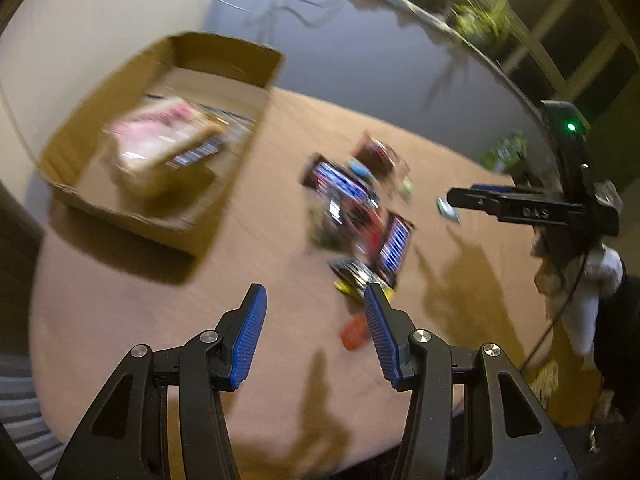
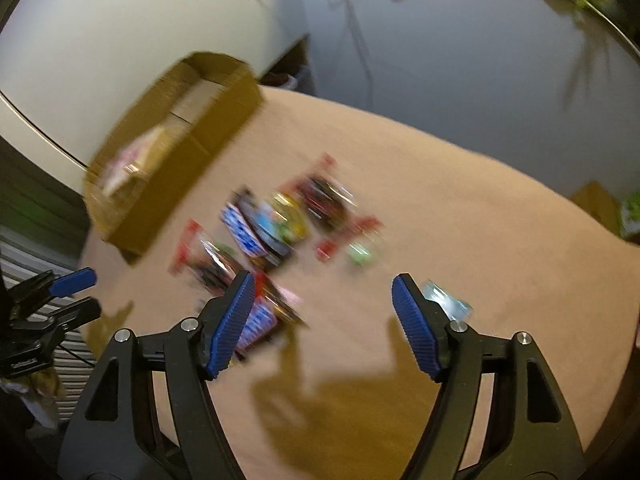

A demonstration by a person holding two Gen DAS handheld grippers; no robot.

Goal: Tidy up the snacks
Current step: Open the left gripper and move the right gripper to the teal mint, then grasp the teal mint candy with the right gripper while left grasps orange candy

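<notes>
- your left tongs (image 1: 314, 300) stand spread wide with nothing between the blue pads; they hang above the tan bench (image 1: 260, 320).
- your right tongs (image 2: 324, 292) are likewise spread wide and hold nothing; they hang above the near part of the same bench (image 2: 460, 200).
- the pile of snacks (image 1: 356, 216) lies loose on the bench, ahead of the left tongs and to their right. in the right wrist view the same pile (image 2: 276, 232) sits ahead of the right tongs and to their left.
- motion blur hides the print on the wrappers. you can make out blue-and-white bars, dark red packets and a yellow one, overlapping each other.
- a small orange piece (image 1: 354, 332) lies apart from the pile, just beside the right pad of the left tongs.
- a small pale blue wrapper (image 2: 448, 300) lies apart from the pile, just behind the right pad of the right tongs in the right wrist view.
- the cardboard box (image 1: 240, 68) stands open on the far left part of the bench, well apart from the pile.
- a pink-and-white packet (image 1: 160, 136) lies inside the box, with a blue-striped wrapper under its edge.
- in the right wrist view the box (image 2: 168, 184) shows the same pink packet (image 2: 132, 160) inside.
- each view shows the other tongs at its edge.
</notes>
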